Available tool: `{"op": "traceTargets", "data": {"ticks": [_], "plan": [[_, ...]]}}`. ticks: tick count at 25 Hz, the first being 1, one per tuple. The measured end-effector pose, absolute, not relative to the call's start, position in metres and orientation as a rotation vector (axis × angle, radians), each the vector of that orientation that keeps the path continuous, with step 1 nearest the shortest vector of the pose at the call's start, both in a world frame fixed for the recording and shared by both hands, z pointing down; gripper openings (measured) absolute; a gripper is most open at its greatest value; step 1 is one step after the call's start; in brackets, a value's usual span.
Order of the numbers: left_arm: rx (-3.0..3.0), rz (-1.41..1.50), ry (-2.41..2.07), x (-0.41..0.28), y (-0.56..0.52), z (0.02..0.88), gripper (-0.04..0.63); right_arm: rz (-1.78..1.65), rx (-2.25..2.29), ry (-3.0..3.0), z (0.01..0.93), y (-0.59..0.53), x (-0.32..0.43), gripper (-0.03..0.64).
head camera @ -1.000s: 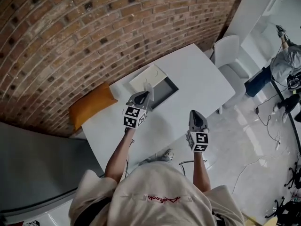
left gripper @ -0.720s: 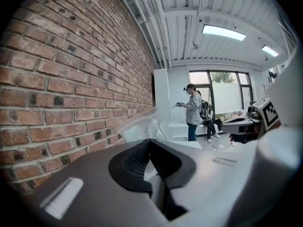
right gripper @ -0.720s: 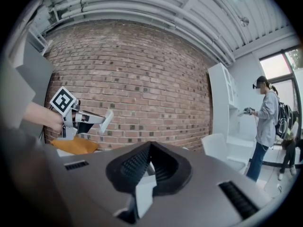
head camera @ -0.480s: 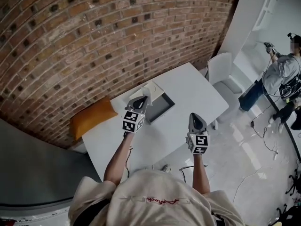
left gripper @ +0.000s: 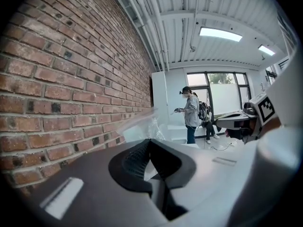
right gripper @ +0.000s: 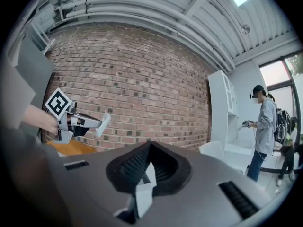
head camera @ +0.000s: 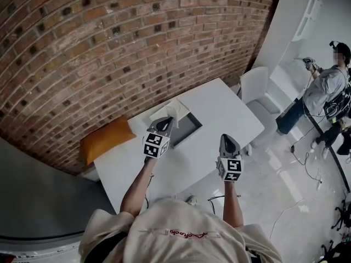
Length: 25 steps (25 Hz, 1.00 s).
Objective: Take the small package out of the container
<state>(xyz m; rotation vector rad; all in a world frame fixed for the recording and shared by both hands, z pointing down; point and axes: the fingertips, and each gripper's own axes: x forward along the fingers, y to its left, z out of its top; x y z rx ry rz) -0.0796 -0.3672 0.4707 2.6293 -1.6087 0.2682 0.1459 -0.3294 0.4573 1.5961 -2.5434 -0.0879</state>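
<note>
Left hand-held gripper [head camera: 165,124] pinched shut on the small package [right gripper: 102,124], held above the container [head camera: 190,129], mid-frame. Right hand-held gripper [head camera: 228,141] closed, empty. Advice: hold pinch firm, set down on bare tabletop [head camera: 219,106].

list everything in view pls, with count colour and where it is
table: 1, white, by the brick wall
container: 1, grey, on the table
small package: 1, clear, held up out of the container
cushion: 1, orange, left of the table
chair: 1, white, right of the table
bystander: 1, grey top, far right
left claw: 1, grey, shut on the small package
right claw: 1, grey, shut, beside the left claw
</note>
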Motion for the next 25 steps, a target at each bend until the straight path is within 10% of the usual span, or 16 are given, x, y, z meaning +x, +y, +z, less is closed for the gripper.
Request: {"op": "traceTargets", "data": {"ticks": [25], "plan": [[2.600, 0.298, -1.609, -0.096, -0.378, 0.483, 0.011, -0.038, 1.599, -2.556, 0.471, -0.342, 0.130, 0.011]]}}
